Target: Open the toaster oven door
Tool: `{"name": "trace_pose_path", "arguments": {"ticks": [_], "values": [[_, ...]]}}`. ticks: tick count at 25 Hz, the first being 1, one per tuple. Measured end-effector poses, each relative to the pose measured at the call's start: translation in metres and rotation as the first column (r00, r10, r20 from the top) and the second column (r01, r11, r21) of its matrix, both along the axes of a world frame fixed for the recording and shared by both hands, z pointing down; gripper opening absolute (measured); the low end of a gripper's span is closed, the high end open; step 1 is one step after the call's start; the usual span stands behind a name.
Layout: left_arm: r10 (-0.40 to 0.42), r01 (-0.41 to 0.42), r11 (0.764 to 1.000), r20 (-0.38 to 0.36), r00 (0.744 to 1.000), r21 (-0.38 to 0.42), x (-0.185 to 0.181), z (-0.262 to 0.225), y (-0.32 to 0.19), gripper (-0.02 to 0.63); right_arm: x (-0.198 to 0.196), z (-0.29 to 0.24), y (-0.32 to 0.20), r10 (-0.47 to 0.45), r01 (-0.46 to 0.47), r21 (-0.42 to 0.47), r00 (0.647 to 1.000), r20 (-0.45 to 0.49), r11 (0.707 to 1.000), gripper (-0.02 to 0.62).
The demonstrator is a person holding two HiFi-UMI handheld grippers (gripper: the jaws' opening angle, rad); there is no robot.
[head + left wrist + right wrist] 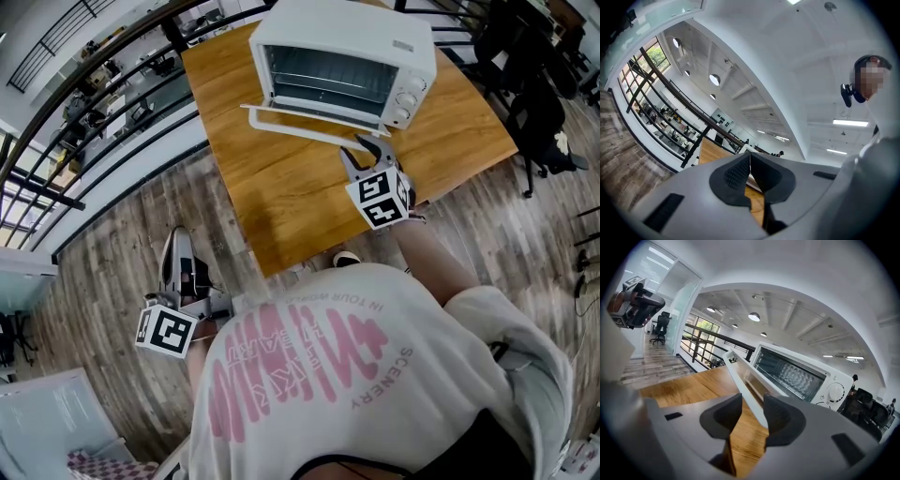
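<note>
Overhead, the head view looks down on one white toaster oven (347,37) at the far end of one wooden table (272,197). Its single glass door (291,124) is open, swung down towards the person until it lies nearly flat over the tabletop. Three round dials (405,100) sit in a column on the oven's right panel. A small grey label on its top is too small to read.

Two grippers show, each with one black-and-white marker cube. The right gripper (372,150) reaches over the table to the door's front edge, its cube (380,199) just behind it. In the right gripper view the jaws pinch the door's white bar handle (740,383), which runs slantwise between the two dark pads.

The left gripper (177,242) is held low at the person's side over the plank floor (112,253), well apart from the table, with its cube (167,330) near the person's shirt (375,375). In the left gripper view its jaws are pressed together at the tips, with nothing between them.

The white shirt carries pink print seen upside down. One word, "SCENERY", can be read; the larger lettering cannot be made out. One dark railing (94,94) runs behind the table.
</note>
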State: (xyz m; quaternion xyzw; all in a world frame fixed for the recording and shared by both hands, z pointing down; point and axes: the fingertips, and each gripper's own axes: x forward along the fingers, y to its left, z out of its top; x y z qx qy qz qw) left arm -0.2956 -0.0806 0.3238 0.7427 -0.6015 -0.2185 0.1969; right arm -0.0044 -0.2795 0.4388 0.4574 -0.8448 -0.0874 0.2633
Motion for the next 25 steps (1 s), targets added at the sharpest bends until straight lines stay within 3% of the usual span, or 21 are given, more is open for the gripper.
{"name": "trace_pose_path", "arguments": {"ticks": [25], "values": [[-0.004, 0.003, 0.999, -0.009, 1.0, -0.051, -0.002, 0.016, 0.013, 0.021, -0.01, 0.028, 0.018, 0.01, -0.01, -0.038, 1.0, -0.015, 0.999, 0.155]]}}
